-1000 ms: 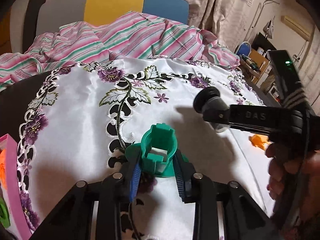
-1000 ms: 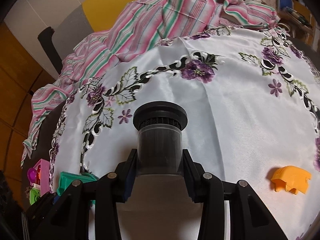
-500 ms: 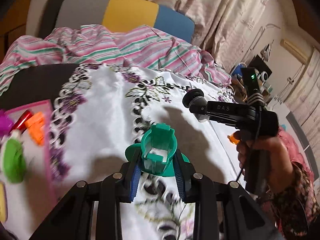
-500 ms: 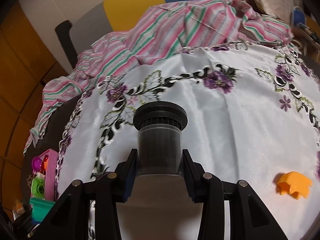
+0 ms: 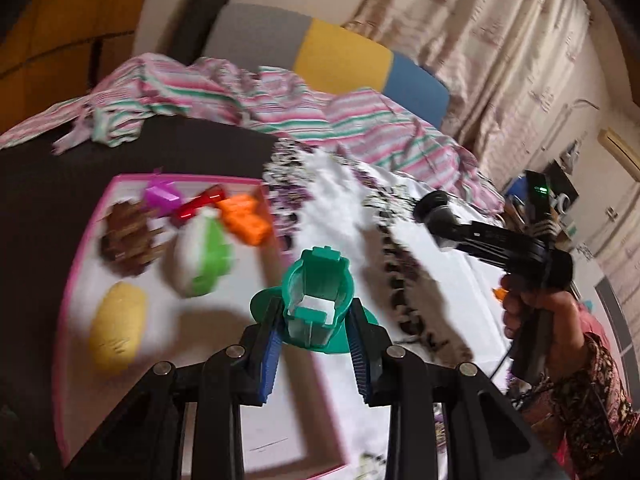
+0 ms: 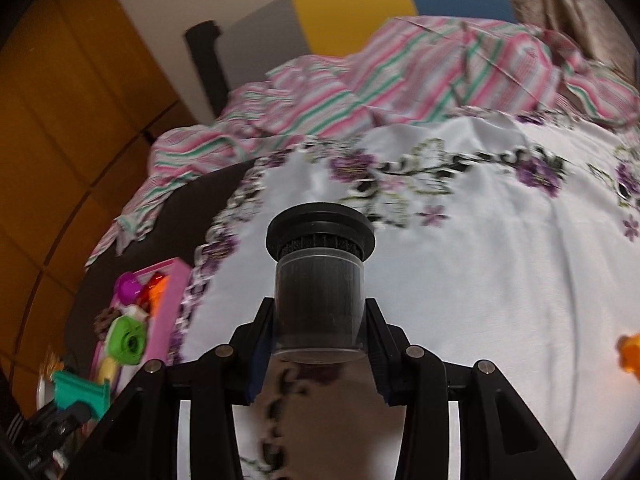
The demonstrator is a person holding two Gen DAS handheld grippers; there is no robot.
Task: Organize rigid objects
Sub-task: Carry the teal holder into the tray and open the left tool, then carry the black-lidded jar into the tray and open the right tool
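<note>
My left gripper (image 5: 314,354) is shut on a teal plastic toy piece (image 5: 318,300) with a round base, held above the right edge of a pink-rimmed tray (image 5: 72,280). The tray holds a yellow oval (image 5: 118,326), a brown piece (image 5: 128,236), a green and white toy (image 5: 204,258), an orange block (image 5: 244,220), a red piece and a purple one. My right gripper (image 6: 318,354) is shut on a dark, clear-walled cylinder with a black cap (image 6: 320,276), over the white flowered cloth (image 6: 480,280). In the left wrist view the right gripper (image 5: 444,220) is at the right, in a person's hand.
A pink and green striped cloth (image 6: 400,80) is bunched at the far side of the table. An orange toy (image 6: 630,354) lies on the white cloth at the right. A chair back in grey, yellow and blue (image 5: 340,56) stands behind. Dark tabletop (image 5: 48,200) surrounds the tray.
Both grippers have moved left, each keeping its grip. The left one went from over the white cloth to above the tray; the tray has come further into the right wrist view.
</note>
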